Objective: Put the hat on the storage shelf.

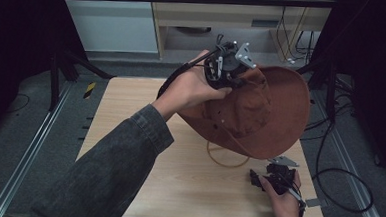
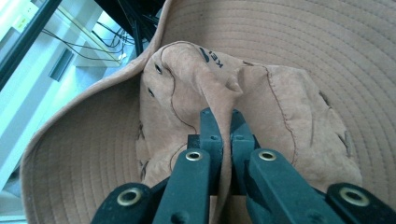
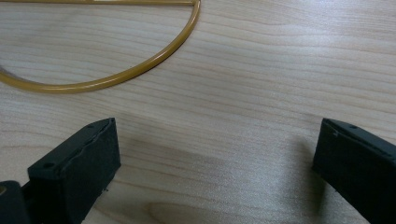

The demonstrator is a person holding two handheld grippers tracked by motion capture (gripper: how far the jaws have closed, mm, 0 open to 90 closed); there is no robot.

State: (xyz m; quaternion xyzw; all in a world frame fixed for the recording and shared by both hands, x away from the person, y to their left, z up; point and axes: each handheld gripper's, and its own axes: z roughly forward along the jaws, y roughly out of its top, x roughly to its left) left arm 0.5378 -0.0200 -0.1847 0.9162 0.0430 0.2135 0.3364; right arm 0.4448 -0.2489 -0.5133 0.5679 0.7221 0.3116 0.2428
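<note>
Brown suede hat (image 1: 261, 109) held up, centre right of the high view, above the table (image 1: 144, 136). Left gripper (image 2: 223, 122): jaws clamped on a fold of the crown. Right gripper (image 3: 215, 158): jaws wide apart, low over the table, lower right. Yellow ring (image 3: 116, 74) lies beneath the hat. Step judged: lift and carry. Next likely: right gripper takes the brim or ring.

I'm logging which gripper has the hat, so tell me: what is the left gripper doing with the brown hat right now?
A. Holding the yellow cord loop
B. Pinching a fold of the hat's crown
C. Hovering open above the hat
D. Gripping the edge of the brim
B: in the left gripper view the left gripper has its jaws closed on a raised fold of the brown hat at the crown, with the brim spreading around it.
</note>
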